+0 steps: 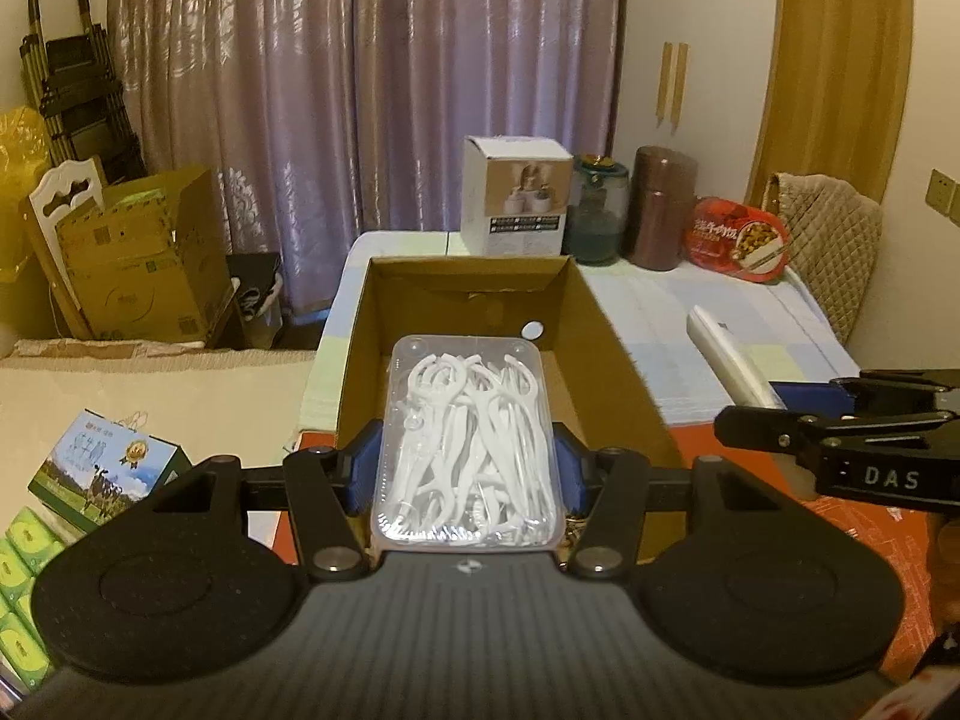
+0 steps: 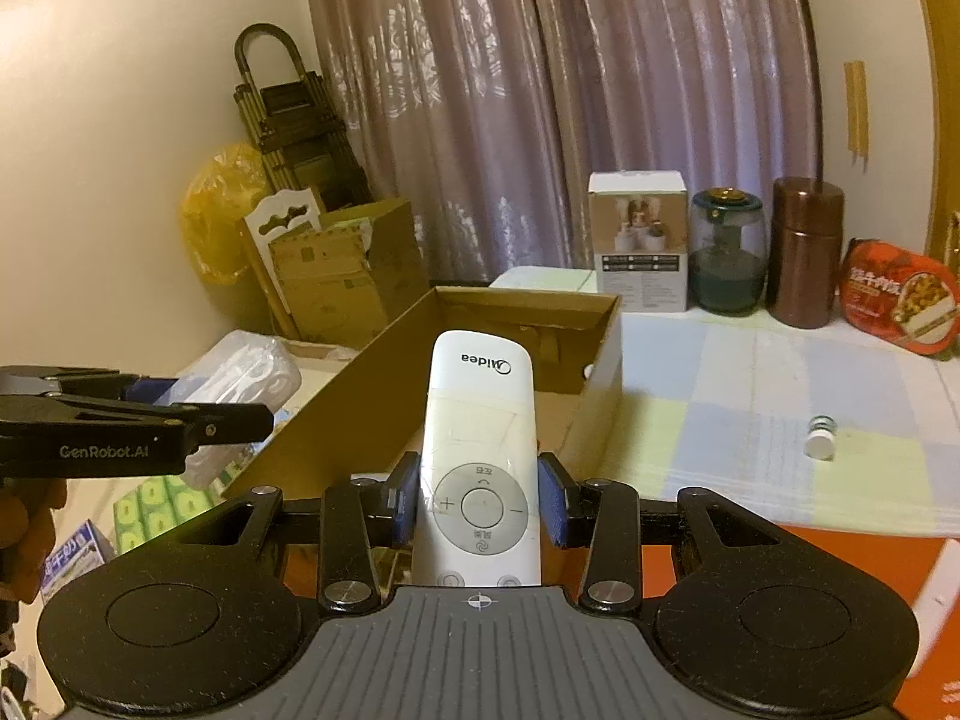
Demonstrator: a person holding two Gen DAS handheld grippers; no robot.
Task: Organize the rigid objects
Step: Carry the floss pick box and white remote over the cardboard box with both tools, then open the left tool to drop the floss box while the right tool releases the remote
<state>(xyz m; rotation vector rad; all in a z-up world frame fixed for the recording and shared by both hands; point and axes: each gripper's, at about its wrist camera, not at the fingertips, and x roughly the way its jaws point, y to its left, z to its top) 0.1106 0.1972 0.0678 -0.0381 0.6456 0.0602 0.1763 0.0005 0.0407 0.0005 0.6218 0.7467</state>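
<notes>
- Left wrist view: my left gripper (image 1: pixel 468 468) is clamped on a clear plastic case of floss picks (image 1: pixel 468 450), the blue pads pressing both long sides. The case hangs over the open cardboard box (image 1: pixel 606 324), which sits on the checked tablecloth (image 1: pixel 660 324). Inside the box I can make out only one small white round thing (image 1: pixel 531 330) by the far wall; the case hides much of the floor. My right gripper (image 1: pixel 780 414) shows side-on at the right edge with the white remote (image 1: pixel 726 360) poking out of it.
- Right wrist view: my right gripper (image 2: pixel 478 504) is closed tight on the white remote (image 2: pixel 478 432), gripped at its round button pad, nose pointing toward the box (image 2: pixel 384 396) from outside its near wall. My left gripper (image 2: pixel 150 414) comes in from the left with the floss case (image 2: pixel 240 372). A small white bottle (image 2: pixel 819 437) lies loose on the cloth, well apart from the box. Along the back stand a white carton (image 2: pixel 638 240), a glass jar (image 2: pixel 727 258), a brown canister (image 2: pixel 806 252) and a red food pack (image 2: pixel 897 294).
- My judgement: the sorting is early to midway. Neither held item is set down yet; both need lowering in and releasing, then the bottle is left.
</notes>
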